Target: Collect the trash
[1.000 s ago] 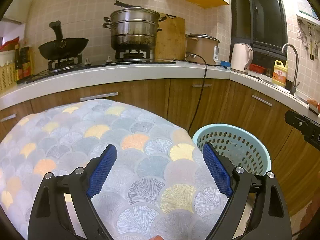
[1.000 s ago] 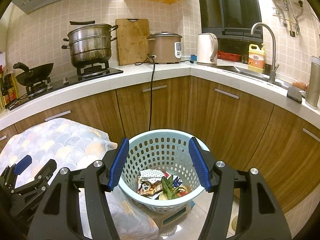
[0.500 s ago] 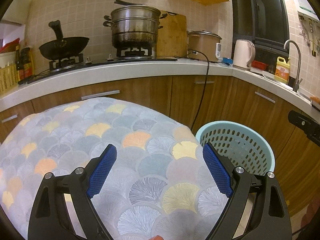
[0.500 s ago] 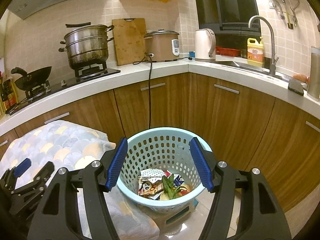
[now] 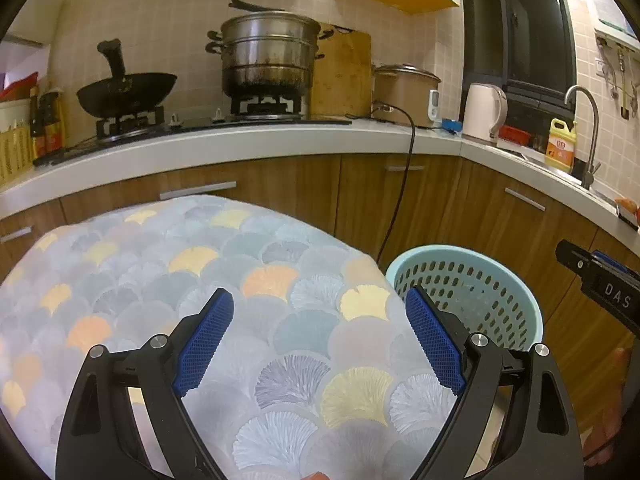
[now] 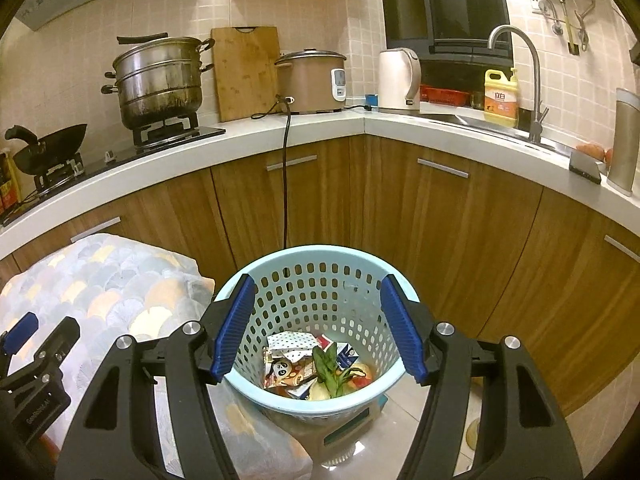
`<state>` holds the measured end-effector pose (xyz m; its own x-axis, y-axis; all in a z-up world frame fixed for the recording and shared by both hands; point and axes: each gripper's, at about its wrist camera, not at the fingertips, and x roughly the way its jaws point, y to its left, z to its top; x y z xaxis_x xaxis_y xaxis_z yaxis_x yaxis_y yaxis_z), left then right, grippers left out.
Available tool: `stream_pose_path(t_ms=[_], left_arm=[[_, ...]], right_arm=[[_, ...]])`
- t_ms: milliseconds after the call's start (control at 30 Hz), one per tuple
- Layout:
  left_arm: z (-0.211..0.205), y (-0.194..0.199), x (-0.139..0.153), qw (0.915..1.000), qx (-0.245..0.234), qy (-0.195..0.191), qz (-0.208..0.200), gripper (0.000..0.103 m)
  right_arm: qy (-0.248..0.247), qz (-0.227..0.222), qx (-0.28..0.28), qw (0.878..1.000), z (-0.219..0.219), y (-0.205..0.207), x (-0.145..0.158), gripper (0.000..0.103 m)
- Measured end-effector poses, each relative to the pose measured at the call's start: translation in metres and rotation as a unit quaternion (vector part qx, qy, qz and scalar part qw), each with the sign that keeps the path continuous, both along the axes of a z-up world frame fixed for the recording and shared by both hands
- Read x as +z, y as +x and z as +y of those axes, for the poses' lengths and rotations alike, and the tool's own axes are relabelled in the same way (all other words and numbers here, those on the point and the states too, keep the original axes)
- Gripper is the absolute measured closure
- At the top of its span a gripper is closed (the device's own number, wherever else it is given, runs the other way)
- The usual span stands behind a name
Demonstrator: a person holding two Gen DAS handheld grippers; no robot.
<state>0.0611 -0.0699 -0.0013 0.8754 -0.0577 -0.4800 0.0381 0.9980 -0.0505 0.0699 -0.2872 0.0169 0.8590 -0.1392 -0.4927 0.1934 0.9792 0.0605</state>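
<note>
Down at 6 o'clock in the right wrist view sits the pale blue perforated basket (image 6: 316,320), holding the trash (image 6: 316,364): printed wrappers, a small carton, a green leaf and fruit scraps. Framing it, the right gripper (image 6: 316,328) is spread wide with nothing between its blue pads. At 9 o'clock lies the fan-patterned cloth (image 6: 100,280). Above that cloth the left gripper (image 5: 320,340) is likewise spread and empty, the basket (image 5: 472,292) at its 3 o'clock.
</note>
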Motion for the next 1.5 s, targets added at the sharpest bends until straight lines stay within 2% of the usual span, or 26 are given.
stream_pose_path(t_ms=[233,500,933,1500], left_arm=[[-0.007,-0.003,0.0,0.9999,-0.009,0.012,-0.001,0.017],[-0.013,-0.006,-0.001,0.9995,-0.009,0.028,-0.006,0.017],[-0.015,-0.008,0.0,0.9993,-0.004,0.035,-0.014,0.017],[-0.016,-0.005,-0.002,0.9991,0.001,0.041,-0.009,0.017]], right_arm=[[-0.031,-0.017,0.003,0.999,0.008,-0.012,0.015,0.041],[-0.039,-0.017,0.001,0.999,0.006,-0.016,0.016,0.036],[-0.039,-0.019,0.007,0.999,0.005,-0.022,0.017,0.036],[-0.028,-0.012,0.014,0.999,0.001,-0.009,0.008,0.033]])
